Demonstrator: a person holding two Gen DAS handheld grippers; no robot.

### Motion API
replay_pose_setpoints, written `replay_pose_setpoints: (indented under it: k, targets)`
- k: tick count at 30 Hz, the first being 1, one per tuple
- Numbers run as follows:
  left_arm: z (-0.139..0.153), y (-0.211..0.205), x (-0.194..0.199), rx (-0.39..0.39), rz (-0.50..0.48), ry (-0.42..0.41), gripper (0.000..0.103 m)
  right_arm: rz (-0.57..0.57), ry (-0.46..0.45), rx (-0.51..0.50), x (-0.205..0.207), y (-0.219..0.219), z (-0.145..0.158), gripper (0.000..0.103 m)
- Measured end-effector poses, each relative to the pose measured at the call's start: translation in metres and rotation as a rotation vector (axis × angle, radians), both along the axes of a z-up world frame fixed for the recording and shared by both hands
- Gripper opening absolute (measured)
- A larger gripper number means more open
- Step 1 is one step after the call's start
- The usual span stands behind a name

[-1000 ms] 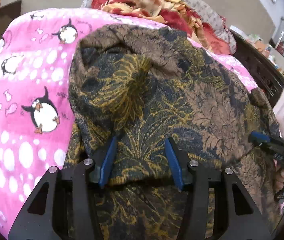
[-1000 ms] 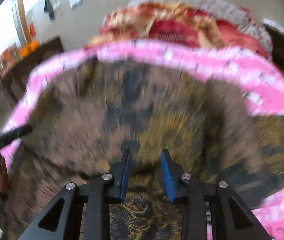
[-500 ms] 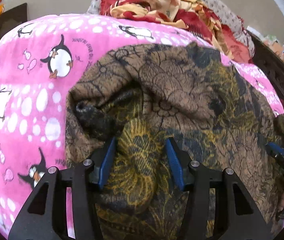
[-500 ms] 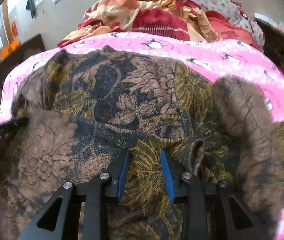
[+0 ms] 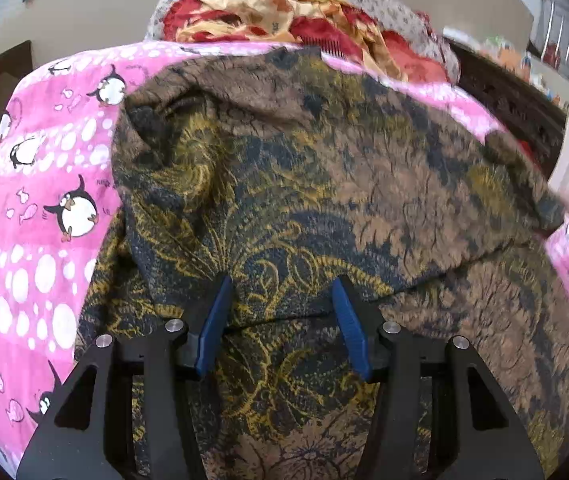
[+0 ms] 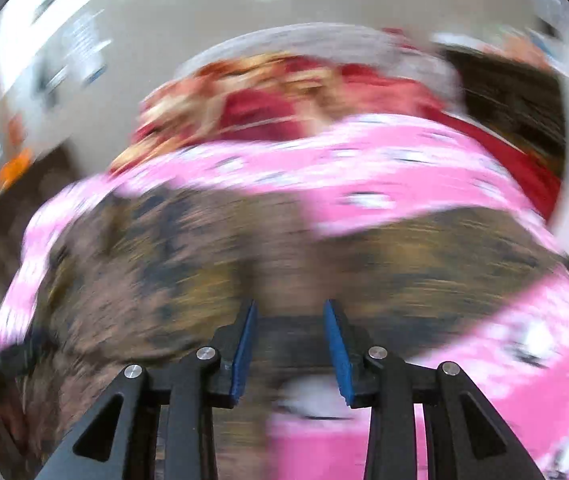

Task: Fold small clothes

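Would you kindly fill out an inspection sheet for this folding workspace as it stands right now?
Surface: pink penguin blanket covering a bed.
Job's things: brown-and-gold patterned garment spread over the blanket, its upper layer folded over a lower one, edges rumpled.
Clutter: red-and-cream crumpled cloth heaped at the far end, on a grey floral cover.
Grippers: left gripper open, over the garment's fold edge; right gripper open, near the garment's edge, its view badly blurred.
Cables: nothing seen.
Surroundings: plain wall; dark wooden furniture to the right.
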State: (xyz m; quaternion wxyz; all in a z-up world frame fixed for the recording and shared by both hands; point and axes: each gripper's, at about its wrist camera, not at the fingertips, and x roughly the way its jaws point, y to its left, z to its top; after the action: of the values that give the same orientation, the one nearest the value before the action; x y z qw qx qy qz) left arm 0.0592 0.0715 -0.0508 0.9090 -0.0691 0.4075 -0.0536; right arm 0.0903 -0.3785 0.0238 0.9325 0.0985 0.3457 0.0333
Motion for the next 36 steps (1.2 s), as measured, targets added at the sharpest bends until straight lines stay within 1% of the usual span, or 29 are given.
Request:
replay_pose_setpoints:
  k: [2, 4, 6, 8, 10, 13, 17, 19, 20, 21, 22, 24, 27, 29, 31, 33, 36]
  targets:
    - [-0.001, 0.004, 0.001, -0.021, 0.003, 0.01, 0.053, -0.15, -0.01, 0.134, -0.003, -0.065, 0.0, 0.033]
    - [-0.001, 0.002, 0.001, -0.006, 0.006, 0.011, 0.053, -0.282, -0.015, 0.241, -0.007, -0.117, -0.007, 0.033]
    - [-0.003, -0.001, 0.0, 0.017, 0.007, 0.014, 0.055, -0.359, -0.015, 0.3, -0.006, -0.152, -0.015, 0.033]
    - [-0.005, -0.005, 0.005, 0.021, 0.007, 0.015, 0.056, -0.378, 0.004, 0.31, 0.004, -0.175, -0.026, 0.033]
    - [-0.006, -0.004, 0.008, 0.011, 0.01, 0.016, 0.057, -0.361, 0.032, 0.332, 0.018, -0.187, -0.037, 0.033]
    - [-0.007, -0.003, 0.012, -0.007, 0.017, 0.018, 0.058, -0.334, 0.024, 0.348, 0.032, -0.199, -0.047, 0.033]
    - [-0.008, -0.004, 0.014, 0.001, 0.027, 0.018, 0.059, -0.314, 0.012, 0.362, 0.048, -0.204, -0.056, 0.033]
    - [-0.008, -0.006, 0.014, 0.009, 0.031, 0.018, 0.06, -0.291, 0.003, 0.336, 0.053, -0.2, -0.057, 0.033]
    - [-0.008, -0.006, 0.015, 0.01, 0.033, 0.018, 0.06, -0.285, 0.0, 0.327, 0.054, -0.2, -0.059, 0.031]
    - [-0.008, -0.006, 0.015, 0.011, 0.035, 0.018, 0.06, -0.283, -0.005, 0.32, 0.055, -0.2, -0.059, 0.026]
    - [-0.008, -0.007, 0.015, 0.014, 0.036, 0.018, 0.06, -0.276, -0.019, 0.323, 0.055, -0.2, -0.059, 0.023]
    - [-0.008, -0.007, 0.016, 0.018, 0.038, 0.018, 0.06, -0.254, -0.039, 0.327, 0.055, -0.2, -0.058, 0.011]
    - [-0.008, -0.007, 0.016, 0.019, 0.041, 0.019, 0.06, -0.256, -0.047, 0.29, 0.055, -0.195, -0.051, 0.005]
    - [-0.009, -0.007, 0.016, 0.02, 0.043, 0.019, 0.06, -0.252, -0.073, 0.268, 0.052, -0.188, -0.035, 0.005]
    - [-0.009, -0.007, 0.017, 0.019, 0.045, 0.019, 0.06, -0.204, -0.142, 0.286, 0.043, -0.173, -0.009, 0.004]
    - [-0.009, -0.007, 0.017, 0.015, 0.045, 0.019, 0.06, -0.113, -0.226, 0.312, 0.031, -0.143, 0.025, 0.004]
    - [-0.008, -0.006, 0.016, 0.007, 0.045, 0.017, 0.06, 0.012, -0.302, 0.359, 0.018, -0.093, 0.06, 0.004]
